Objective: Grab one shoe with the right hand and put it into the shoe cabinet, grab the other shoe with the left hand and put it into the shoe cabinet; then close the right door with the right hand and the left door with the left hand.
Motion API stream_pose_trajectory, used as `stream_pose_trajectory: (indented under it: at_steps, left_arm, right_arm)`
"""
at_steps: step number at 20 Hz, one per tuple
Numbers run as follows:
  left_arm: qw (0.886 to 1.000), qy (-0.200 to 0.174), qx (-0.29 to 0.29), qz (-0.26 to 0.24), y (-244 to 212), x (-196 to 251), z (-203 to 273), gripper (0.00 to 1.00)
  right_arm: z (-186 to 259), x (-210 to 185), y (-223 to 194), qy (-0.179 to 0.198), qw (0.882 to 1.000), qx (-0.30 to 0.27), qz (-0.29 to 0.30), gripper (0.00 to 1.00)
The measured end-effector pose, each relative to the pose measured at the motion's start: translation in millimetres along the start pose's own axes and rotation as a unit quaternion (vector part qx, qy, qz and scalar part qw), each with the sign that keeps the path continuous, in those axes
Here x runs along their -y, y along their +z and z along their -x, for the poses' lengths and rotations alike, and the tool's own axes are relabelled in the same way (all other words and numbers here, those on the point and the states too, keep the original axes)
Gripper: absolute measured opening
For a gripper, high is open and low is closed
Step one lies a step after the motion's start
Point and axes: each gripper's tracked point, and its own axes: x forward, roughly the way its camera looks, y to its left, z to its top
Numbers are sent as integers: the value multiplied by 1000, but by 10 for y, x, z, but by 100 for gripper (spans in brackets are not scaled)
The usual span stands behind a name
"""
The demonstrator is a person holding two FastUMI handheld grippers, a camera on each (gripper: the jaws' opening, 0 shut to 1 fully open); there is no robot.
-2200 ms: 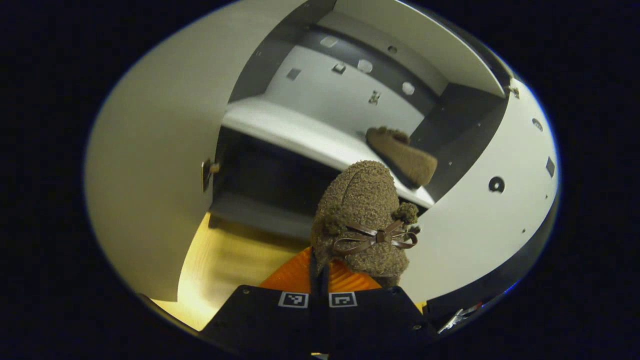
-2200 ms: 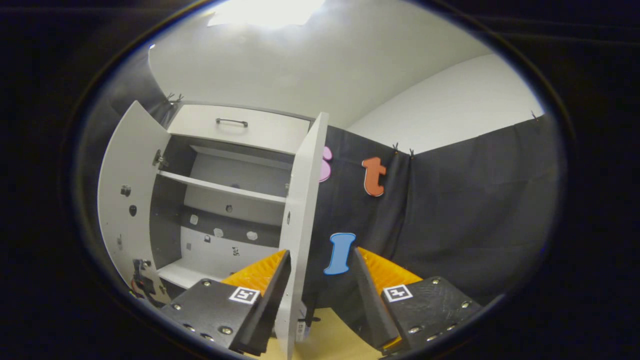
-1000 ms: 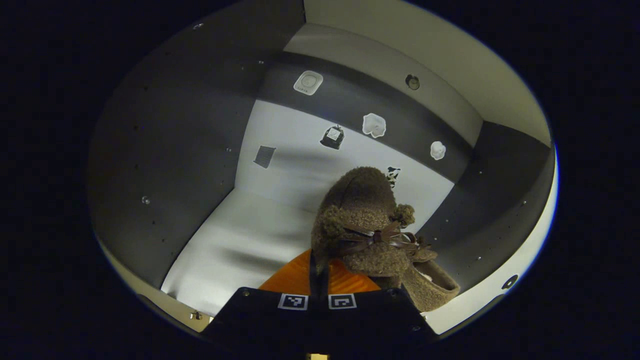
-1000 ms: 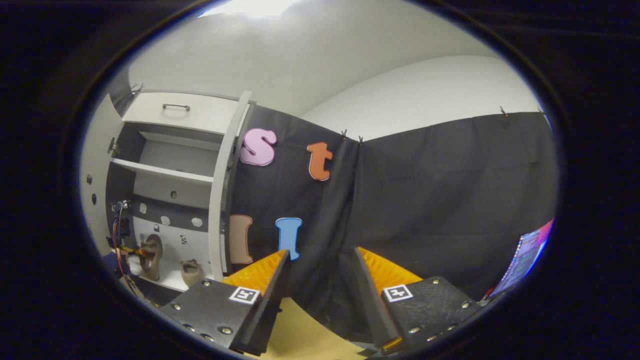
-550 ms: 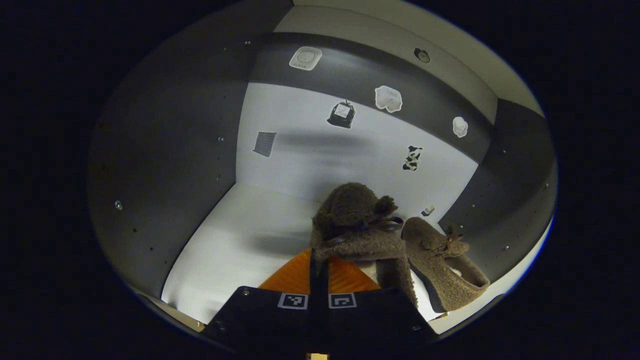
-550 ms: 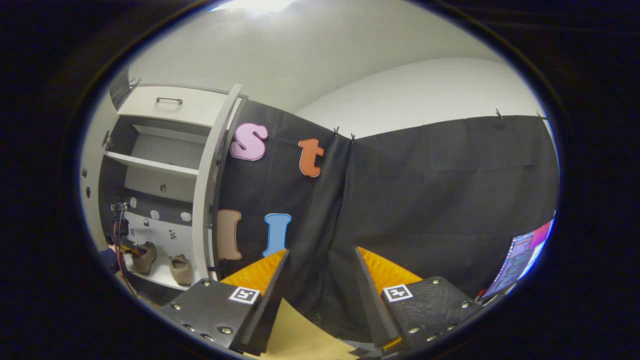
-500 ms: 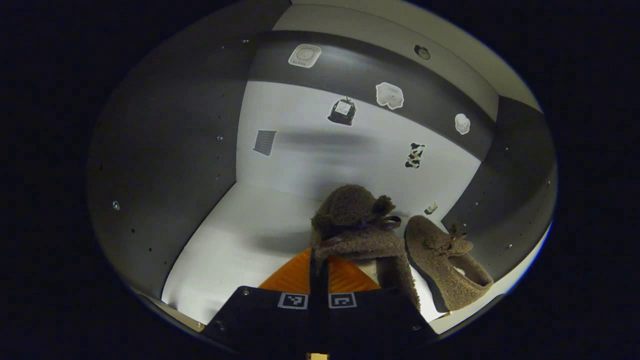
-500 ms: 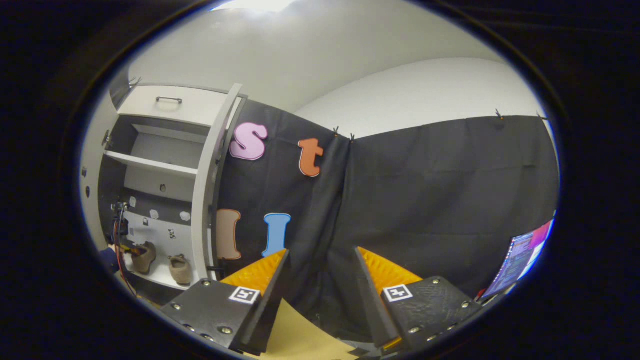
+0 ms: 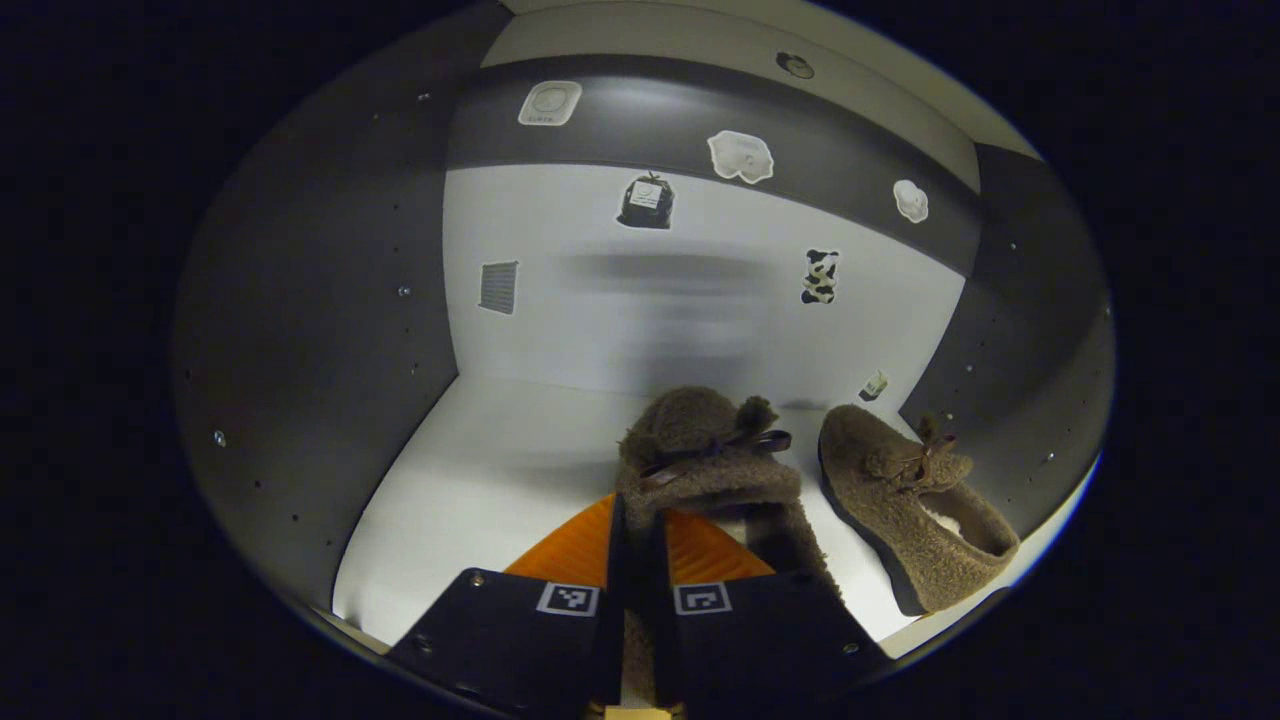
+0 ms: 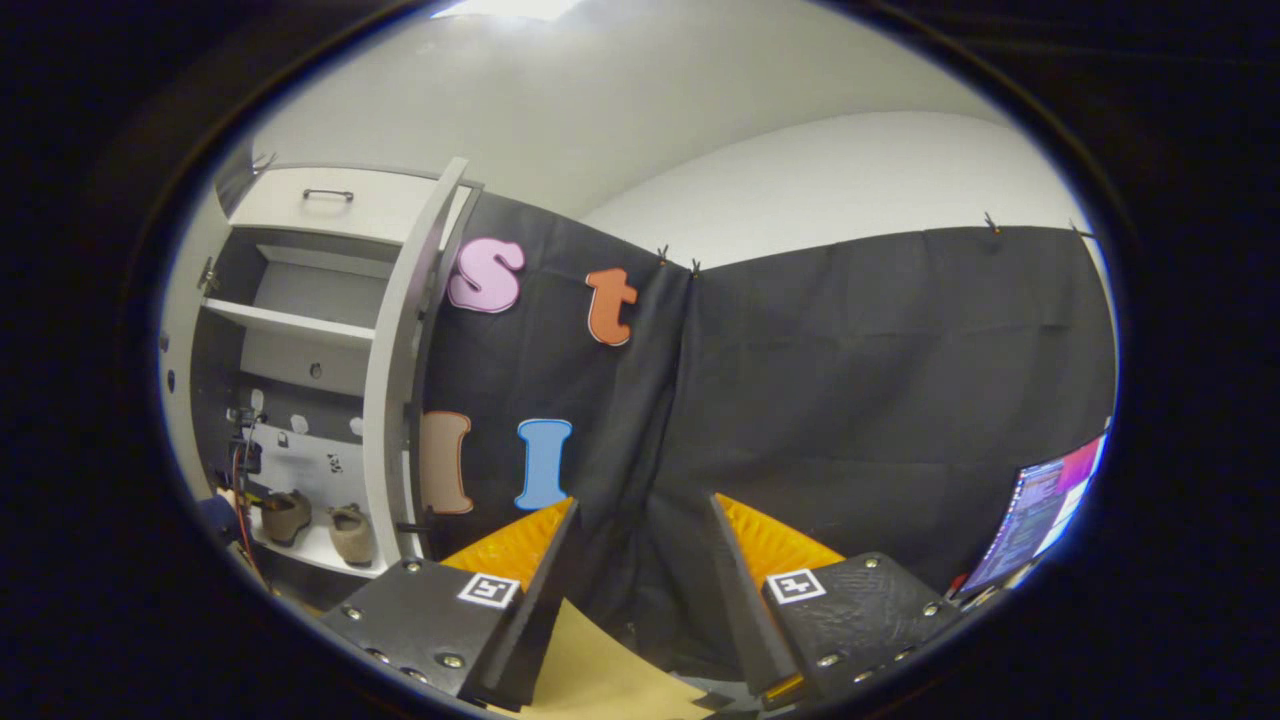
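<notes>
1. Inside the shoe cabinet (image 9: 300,330), our left tongs (image 9: 634,560) have their fingers drawn close together with a narrow gap, the heel edge of a fuzzy brown shoe (image 9: 710,465) lying between them; we cannot tell whether both fingers press on it.

2. That shoe, curly brown fleece with a thin brown bow (image 9: 715,450) and a pom-pom, sits on the white bottom shelf (image 9: 480,460), toe toward the back wall.

3. The second shoe (image 9: 915,510), of the same fleece and bow, rests just beside it on the shelf near the dark side wall, pale lining showing; the two shoes lie apart.

4. Stickers (image 9: 645,200) dot the back wall; any writing on them is too small to read.

5. In the right gripper view, our right tongs (image 10: 640,560) stand wide with nothing between them, facing the black cloth wall (image 10: 850,400).

6. Well off at that view's left edge, the cabinet stands with its right door (image 10: 395,370) open, both shoes (image 10: 350,533) on the bottom shelf and a handled drawer (image 10: 330,200) on top.

7. A lit screen (image 10: 1040,510) glows at that view's other edge.
</notes>
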Motion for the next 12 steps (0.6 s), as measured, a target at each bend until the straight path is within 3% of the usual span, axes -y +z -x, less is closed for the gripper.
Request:
stream_pose_trajectory:
  at_steps: [2, 4, 5, 8, 12]
  left_arm:
    - [1000, 0, -4, -2, -14, 31, 15, 19]
    - [1000, 1, -6, -5, -17, 37, 67, 42]
    - [1000, 4, -5, -8, -11, 26, 96, 39]
    - [1000, -3, 5, -14, 41, 54, 288, 46]
    - [998, -26, 43, -21, 182, 155, 701, 46]
  right_arm:
    - [-15, 19, -39, -2, 1000, -3, -2, 75]
    - [-16, 46, -84, -3, 1000, -9, -6, 75]
    - [-16, 57, -101, -2, 1000, -11, -9, 75]
    - [-1, 105, -153, 5, 1000, -18, -22, 74]
    - [-7, 81, -188, 26, 999, -20, -33, 74]
